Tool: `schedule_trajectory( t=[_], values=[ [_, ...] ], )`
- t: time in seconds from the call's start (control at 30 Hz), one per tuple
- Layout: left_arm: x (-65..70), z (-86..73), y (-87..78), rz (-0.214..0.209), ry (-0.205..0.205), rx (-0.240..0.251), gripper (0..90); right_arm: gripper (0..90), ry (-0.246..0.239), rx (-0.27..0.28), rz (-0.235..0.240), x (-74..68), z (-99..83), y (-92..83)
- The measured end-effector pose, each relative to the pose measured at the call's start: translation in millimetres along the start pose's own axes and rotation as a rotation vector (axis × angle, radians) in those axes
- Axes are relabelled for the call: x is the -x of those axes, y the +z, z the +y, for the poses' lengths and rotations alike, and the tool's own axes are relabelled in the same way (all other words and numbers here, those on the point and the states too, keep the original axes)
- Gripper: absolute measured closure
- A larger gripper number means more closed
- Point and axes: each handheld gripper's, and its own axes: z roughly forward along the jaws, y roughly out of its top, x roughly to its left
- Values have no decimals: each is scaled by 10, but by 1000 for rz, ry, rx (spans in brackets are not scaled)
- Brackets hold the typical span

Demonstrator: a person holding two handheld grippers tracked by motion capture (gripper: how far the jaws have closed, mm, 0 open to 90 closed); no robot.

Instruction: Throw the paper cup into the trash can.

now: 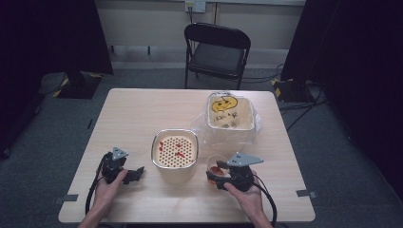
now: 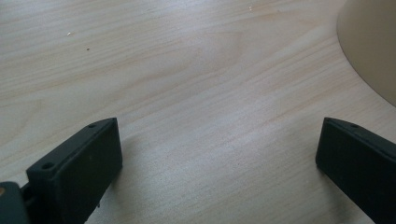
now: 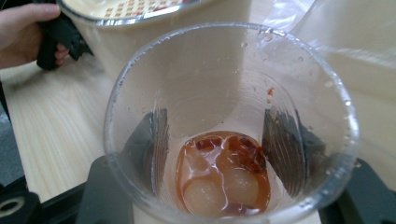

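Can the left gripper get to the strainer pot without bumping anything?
Probably yes. The left gripper sits open on bare table, just beside the strainer pot, with nothing between them.

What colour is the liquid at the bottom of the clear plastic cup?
Reddish-orange liquid with pale round pieces, in the clear plastic cup; the right gripper view shows it best.

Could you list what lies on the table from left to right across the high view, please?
Left gripper with open jaws → cream container with a perforated strainer insert → clear plastic cup held in the right gripper, with red sauce and pale round pieces in its bottom → bin lined with a clear bag, set farther back.
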Motion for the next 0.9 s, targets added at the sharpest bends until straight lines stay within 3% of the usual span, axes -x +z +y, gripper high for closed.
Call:
schedule_trajectory(
  t=[0.43,0.7,0.9],
  values=[
    [0,0,0,1,0,0,0,422,-19,72,-20,30,440,-124],
    [1,0,1,1,-1,1,0,424,-35,158,-29,28,676,-61],
    [1,0,1,1,0,1,0,436,-47,226,-62,29,840,27]
  ],
)
